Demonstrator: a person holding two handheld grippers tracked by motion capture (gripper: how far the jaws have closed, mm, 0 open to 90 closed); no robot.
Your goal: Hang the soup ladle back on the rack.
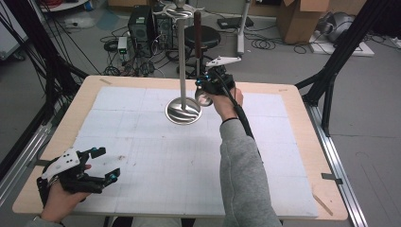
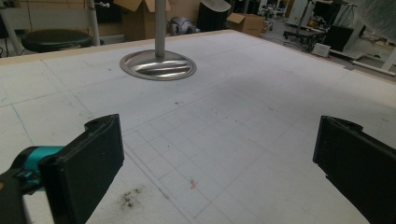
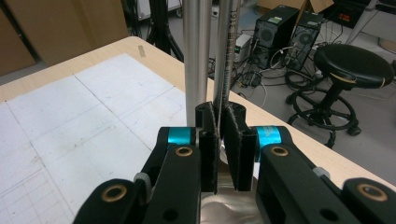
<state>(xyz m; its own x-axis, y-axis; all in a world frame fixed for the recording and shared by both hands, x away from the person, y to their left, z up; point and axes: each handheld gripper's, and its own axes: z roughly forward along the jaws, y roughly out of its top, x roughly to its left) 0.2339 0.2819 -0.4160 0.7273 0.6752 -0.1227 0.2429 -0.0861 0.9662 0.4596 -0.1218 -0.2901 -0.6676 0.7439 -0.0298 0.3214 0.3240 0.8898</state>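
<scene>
Right tongs: my right gripper [image 1: 206, 91] is closed on a ladle [image 1: 198, 56]; in the right gripper view the pads [image 3: 210, 144] pinch its thin metal stem just above the bowl.
Ladle: held upright, dark handle up, shiny bowl [image 1: 204, 98] down, at about 1 o'clock from the table centre. Bowl hangs just beside the stand's base, on the base's 3 o'clock side; I cannot tell if they touch.
Left tongs: my left gripper [image 1: 101, 165] stands open, nothing between the jaws, low over the mat at about 8 o'clock, well apart from the ladle.
Stand: a steel stand [image 1: 182, 66] with a round dished base [image 1: 183, 112] at 12 o'clock on the mat; its pole rises to curled hooks at the top. In the right gripper view the pole [image 3: 197, 60] stands right beside the ladle's stem, to the left in that view.
Writing: I read no brand or label anywhere. There is fine print on the ladle's stem, too small for me to make out.
Mat: white gridded mat [image 1: 151, 161] over a wooden table [image 1: 61, 137]; small dark stains near my left gripper.
In the way: only the pole, close against the ladle.
Around: black stool [image 1: 204, 35] at 12 o'clock behind the table, computer tower [image 1: 140, 23] and cables on the floor, cardboard boxes [image 1: 298, 16] at 1 o'clock, black frame legs at both sides.
</scene>
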